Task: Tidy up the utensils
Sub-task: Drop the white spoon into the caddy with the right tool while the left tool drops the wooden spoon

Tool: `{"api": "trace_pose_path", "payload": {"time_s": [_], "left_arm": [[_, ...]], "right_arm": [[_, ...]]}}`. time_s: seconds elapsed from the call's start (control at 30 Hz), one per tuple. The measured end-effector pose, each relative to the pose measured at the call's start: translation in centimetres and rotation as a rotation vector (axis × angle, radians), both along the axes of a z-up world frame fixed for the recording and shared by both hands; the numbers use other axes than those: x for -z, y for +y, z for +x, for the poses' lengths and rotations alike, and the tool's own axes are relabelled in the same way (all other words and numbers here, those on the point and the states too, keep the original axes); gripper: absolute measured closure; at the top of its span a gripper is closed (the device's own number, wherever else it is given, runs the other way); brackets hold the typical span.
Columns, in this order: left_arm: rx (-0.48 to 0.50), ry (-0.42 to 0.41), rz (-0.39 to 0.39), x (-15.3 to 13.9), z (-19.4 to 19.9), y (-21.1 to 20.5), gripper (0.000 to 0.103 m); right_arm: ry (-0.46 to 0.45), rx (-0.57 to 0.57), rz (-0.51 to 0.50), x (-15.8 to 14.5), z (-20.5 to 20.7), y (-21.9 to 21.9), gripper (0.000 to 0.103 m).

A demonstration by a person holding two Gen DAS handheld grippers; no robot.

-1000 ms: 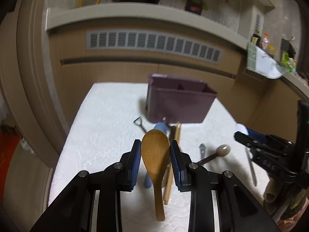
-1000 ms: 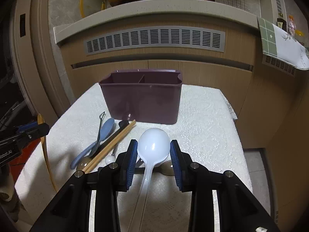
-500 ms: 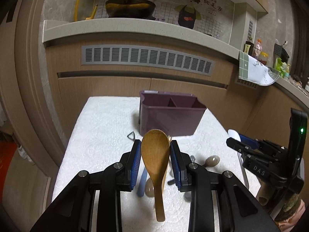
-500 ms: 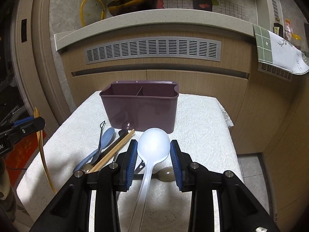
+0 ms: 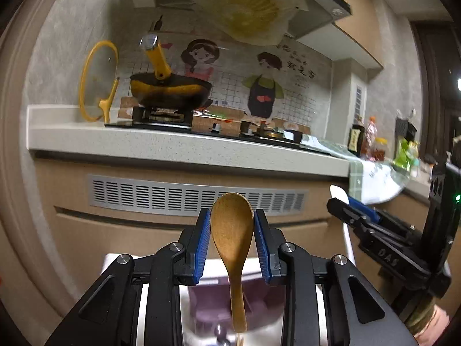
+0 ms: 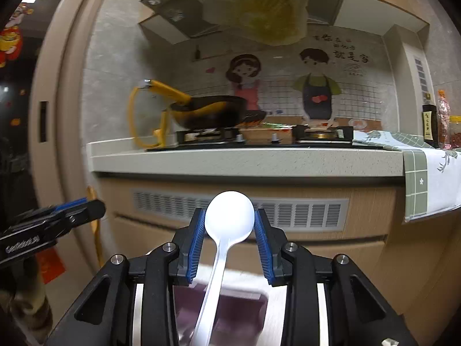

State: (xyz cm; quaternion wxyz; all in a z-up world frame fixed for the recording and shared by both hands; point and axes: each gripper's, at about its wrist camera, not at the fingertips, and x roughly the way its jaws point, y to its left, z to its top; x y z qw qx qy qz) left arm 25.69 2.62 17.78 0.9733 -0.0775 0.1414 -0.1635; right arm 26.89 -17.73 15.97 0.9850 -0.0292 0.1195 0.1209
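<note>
Facing kitchen counter (image 5: 184, 147), left claw (image 5: 232, 230) clamps wooden spoon (image 5: 232, 230), right claw (image 6: 229, 225) white spoon (image 6: 229, 216).

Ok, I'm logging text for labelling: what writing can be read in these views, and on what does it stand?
"DAS": probably, on the side of the right gripper, left wrist view.
White lettering on the side of the left gripper: too blurred to read.
Chinese characters on the wall sticker: too blurred to read.
Label on the dark bottle: too small to read.
</note>
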Motion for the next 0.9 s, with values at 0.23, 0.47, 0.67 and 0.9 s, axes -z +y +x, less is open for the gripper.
{"api": "trace_pose_path", "payload": {"time_s": [0.23, 0.47, 0.67, 0.9], "left_arm": [[0.028, 0.089, -0.024, 4.3, 5.7, -1.0, 0.072], [0.033, 0.122, -0.010, 7.9, 8.4, -2.1, 0.072], [0.047, 0.182, -0.012, 10.1, 8.6, -2.2, 0.044], [-0.040, 0.217, 0.041, 9.8, 5.0, 0.1, 0.041]], "right_arm": [[0.053, 0.040, -0.023, 5.0, 6.4, 1.2, 0.071], [0.062, 0.075, -0.077, 9.8, 8.0, 1.7, 0.071], [0.148, 0.049, -0.123, 11.8, 7.4, 1.4, 0.039], [0.177, 0.066, -0.193, 11.4, 2.6, 0.4, 0.018]]}}
